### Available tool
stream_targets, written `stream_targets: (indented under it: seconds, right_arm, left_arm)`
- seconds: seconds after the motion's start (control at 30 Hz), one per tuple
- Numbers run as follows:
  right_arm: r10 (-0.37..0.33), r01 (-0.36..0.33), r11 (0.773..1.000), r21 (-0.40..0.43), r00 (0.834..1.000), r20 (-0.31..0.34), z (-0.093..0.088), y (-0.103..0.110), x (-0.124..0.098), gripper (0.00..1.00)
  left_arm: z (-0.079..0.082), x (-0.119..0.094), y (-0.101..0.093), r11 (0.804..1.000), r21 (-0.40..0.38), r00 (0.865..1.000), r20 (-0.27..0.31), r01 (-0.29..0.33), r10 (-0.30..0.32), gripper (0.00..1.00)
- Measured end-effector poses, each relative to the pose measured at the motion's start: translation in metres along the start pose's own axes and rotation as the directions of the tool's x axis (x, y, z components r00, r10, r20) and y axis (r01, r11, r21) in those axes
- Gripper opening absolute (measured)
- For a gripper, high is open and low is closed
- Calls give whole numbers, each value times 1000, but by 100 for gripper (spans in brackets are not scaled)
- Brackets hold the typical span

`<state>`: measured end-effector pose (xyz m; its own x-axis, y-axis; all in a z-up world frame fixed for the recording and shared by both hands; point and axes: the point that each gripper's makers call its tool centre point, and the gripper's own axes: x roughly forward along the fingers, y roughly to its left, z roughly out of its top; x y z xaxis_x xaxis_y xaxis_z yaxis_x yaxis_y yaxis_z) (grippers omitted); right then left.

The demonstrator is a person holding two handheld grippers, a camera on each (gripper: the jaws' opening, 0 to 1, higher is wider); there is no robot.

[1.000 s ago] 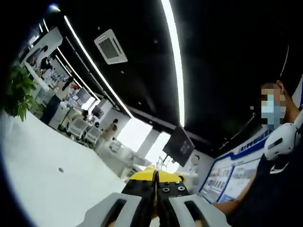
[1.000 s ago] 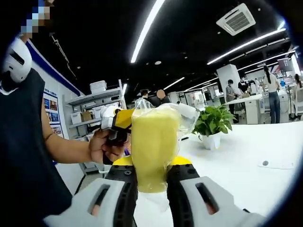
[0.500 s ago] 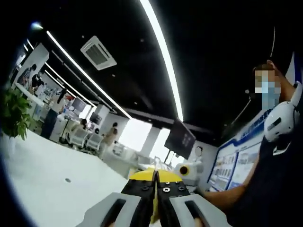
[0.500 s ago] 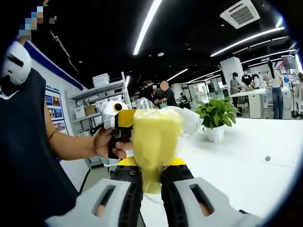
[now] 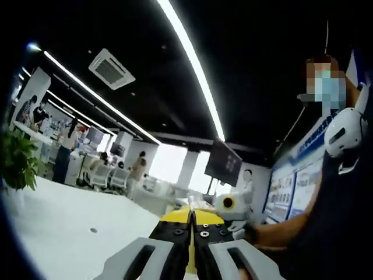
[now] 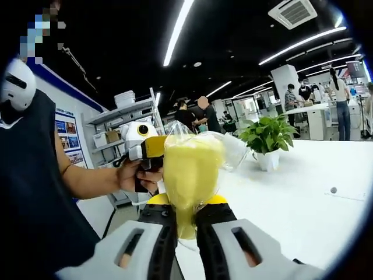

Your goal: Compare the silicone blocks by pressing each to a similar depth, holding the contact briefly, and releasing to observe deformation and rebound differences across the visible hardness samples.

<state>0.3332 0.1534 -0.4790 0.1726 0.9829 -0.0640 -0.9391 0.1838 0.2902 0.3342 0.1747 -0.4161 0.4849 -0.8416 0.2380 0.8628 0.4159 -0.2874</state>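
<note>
Office table point(image 6: 303, 192) spreading white at three o'clock, the right gripper point(image 6: 185, 224) is squeezing a bagged yellow block point(image 6: 189, 169) mid-press, left gripper point(image 5: 190, 242) closed together at nine o'clock; releasing likely comes next.

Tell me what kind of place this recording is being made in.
Probably an open-plan office or lab showroom. A long white table carries a potted plant, shelving holds boxes against the wall, and people stand at desks under strip lights and a ceiling air-conditioning vent.
</note>
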Motion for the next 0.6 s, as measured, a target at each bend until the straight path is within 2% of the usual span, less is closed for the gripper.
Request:
stream_targets:
  seconds: [0.3,0.4,0.5,0.6]
  right_arm:
    - [17,-16,999,-43,1000,9,-5,3,5,6]
    - [18,-18,999,-50,1000,1,-7,3,4,6]
    - [27,-27,999,-28,1000,-5,-14,4,2,6]
    - [32,-32,999,10,999,10,-18,10,-1,7]
  left_arm:
    - [-2,-6,1,1000,-20,999,-32,-10,9,0]
    - [-5,-8,0,999,-52,999,-52,-11,8,0]
    - [-12,-10,-3,1000,-14,996,-86,-13,12,0]
    - [-14,-11,-7,1000,-14,996,-88,-4,3,0]
